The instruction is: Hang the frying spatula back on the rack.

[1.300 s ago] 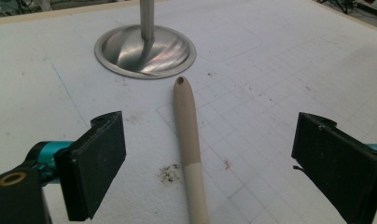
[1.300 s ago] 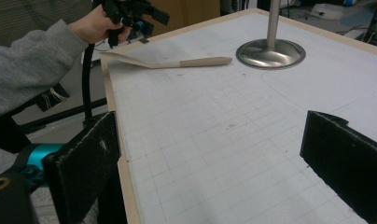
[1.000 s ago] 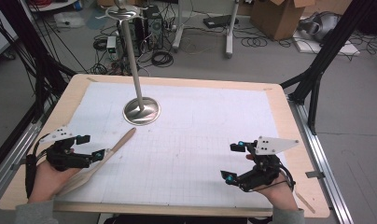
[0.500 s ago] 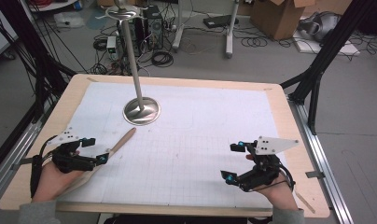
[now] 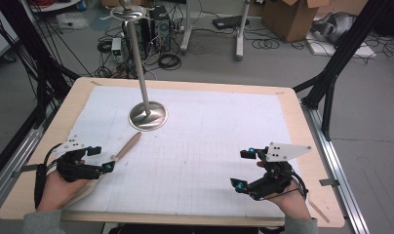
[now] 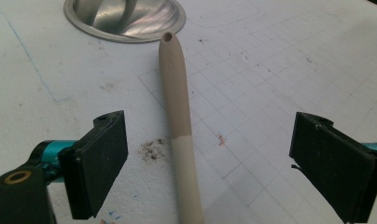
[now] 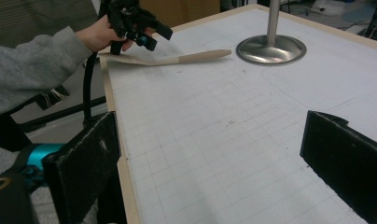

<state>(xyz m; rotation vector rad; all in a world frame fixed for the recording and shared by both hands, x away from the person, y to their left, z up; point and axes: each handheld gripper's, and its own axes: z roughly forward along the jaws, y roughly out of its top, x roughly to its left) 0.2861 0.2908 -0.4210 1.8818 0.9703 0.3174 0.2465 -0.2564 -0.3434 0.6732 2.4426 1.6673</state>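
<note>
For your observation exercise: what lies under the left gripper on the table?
Under the open left gripper lies a wooden spatula, its handle pointing to the metal stand base. The hand covers most of its blade.

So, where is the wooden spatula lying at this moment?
In the high view the wooden spatula lies flat at the table's left side, its handle tip pointing toward the metal stand base, its handle between the open jaws of the left gripper.

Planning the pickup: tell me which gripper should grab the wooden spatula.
Left. The left gripper hangs open over the wooden spatula, handle between its jaws. The right gripper is far across the table.
</note>
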